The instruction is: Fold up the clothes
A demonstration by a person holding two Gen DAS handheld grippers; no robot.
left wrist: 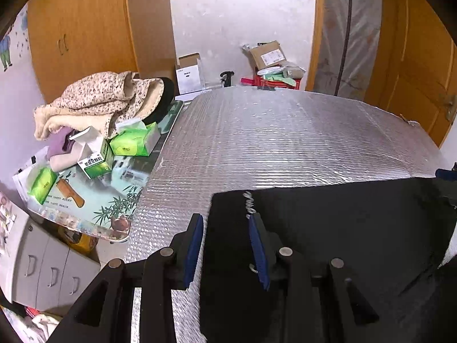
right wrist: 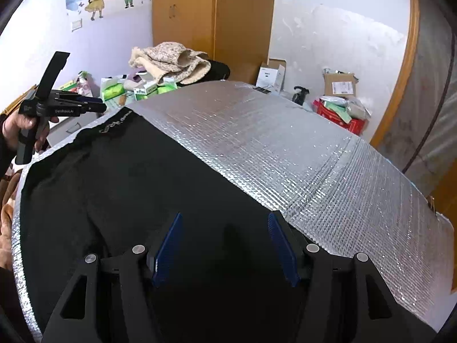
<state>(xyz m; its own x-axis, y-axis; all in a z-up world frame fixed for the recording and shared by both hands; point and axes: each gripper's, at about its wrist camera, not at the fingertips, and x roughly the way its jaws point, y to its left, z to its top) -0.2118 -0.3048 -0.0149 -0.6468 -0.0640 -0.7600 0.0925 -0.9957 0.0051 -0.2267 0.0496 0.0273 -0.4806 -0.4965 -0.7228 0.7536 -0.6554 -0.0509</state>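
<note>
Blue-padded jaws of the left gripper stand apart, straddling the near-left corner of a black garment, one pad off the cloth over the foil and the other over the fabric by a line of white lettering; nothing is pinched between them. Across the cloth, the right gripper likewise has its jaws spread wide, hovering over the garment's near-right part, close to the far edge where it meets the silver. Whether either pad touches the fabric I cannot tell.

Outward from the jaws, the garment lies spread flat and dark over a silver foil mat that covers the worktop, reaching to the near edge and out to the left corner. In the right wrist view the left gripper shows at the far left, held in a person's hand, apparently lifted clear of the cloth.

Beyond the mat sit a heap of speckled fleece clothing, green tissue packs and a wooden comb, all well apart from the work.

My reading is that the garment is laid out with no fold visible, and a fold is about to begin. Next, each gripper should settle on an edge or corner, close on a single layer, and carry it across evenly so the cloth does not bunch.
</note>
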